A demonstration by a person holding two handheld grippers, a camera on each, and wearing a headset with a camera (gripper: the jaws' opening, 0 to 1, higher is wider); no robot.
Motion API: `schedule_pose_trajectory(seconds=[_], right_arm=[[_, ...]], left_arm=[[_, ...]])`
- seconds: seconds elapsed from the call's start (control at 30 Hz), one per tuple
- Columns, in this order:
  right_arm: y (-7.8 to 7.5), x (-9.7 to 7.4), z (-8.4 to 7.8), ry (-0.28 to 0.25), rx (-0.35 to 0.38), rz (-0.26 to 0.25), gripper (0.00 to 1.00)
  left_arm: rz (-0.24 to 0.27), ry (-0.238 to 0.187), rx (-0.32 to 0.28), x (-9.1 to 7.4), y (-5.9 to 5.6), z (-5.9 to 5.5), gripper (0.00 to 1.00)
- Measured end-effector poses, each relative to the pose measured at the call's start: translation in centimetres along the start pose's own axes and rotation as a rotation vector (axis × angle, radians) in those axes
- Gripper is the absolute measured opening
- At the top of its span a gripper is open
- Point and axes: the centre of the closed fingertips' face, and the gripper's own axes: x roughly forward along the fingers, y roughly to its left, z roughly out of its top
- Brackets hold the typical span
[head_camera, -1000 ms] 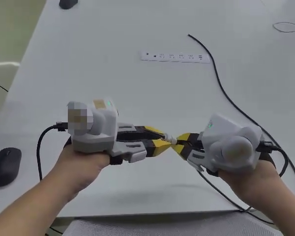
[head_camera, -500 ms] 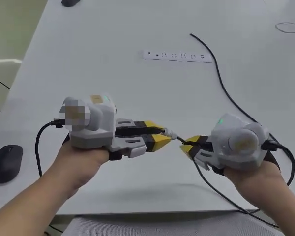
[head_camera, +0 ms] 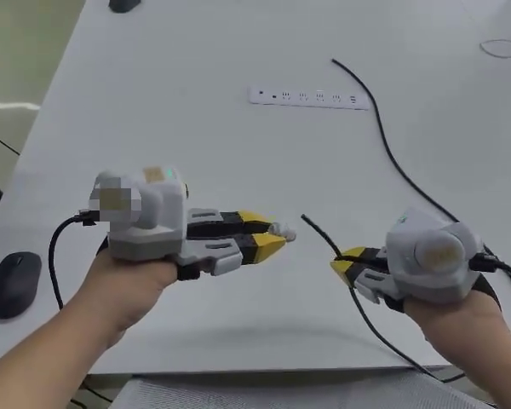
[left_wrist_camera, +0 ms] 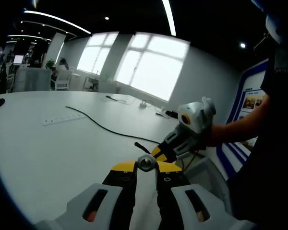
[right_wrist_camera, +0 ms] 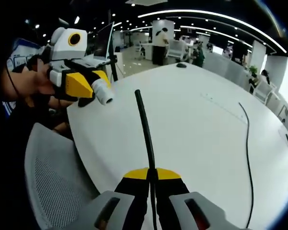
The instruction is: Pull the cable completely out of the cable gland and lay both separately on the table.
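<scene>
There are two white grippers with yellow tips, the left gripper [head_camera: 278,239] and the right gripper [head_camera: 340,262]. There is one small grey cable gland [head_camera: 283,230], one short black cable [head_camera: 320,235], one long black cable [head_camera: 385,146], one flat white power strip [head_camera: 305,97] and one black computer mouse [head_camera: 14,284].

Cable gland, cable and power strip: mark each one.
cable gland [head_camera: 281,230], head view, white body.
cable [right_wrist_camera: 145,125], right gripper view, free black length.
power strip [head_camera: 305,97], head view, top face.
</scene>
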Motion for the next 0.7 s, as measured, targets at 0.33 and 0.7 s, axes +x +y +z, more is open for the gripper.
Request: schedule_pose_trajectory(seconds=[0.33,0.7], right_arm=[[-0.6,-0.3,1.1,-0.005,-0.029,-0.005,0.0],[-0.9,-0.1,3.1,-0.005,-0.094,-0.001,0.0]], left_arm=[[0.004,0.019,0.013,0.2,0.2,-0.8,0.15],[0.009,0.02,0.037,0.4,0.1,-1.6,0.15]])
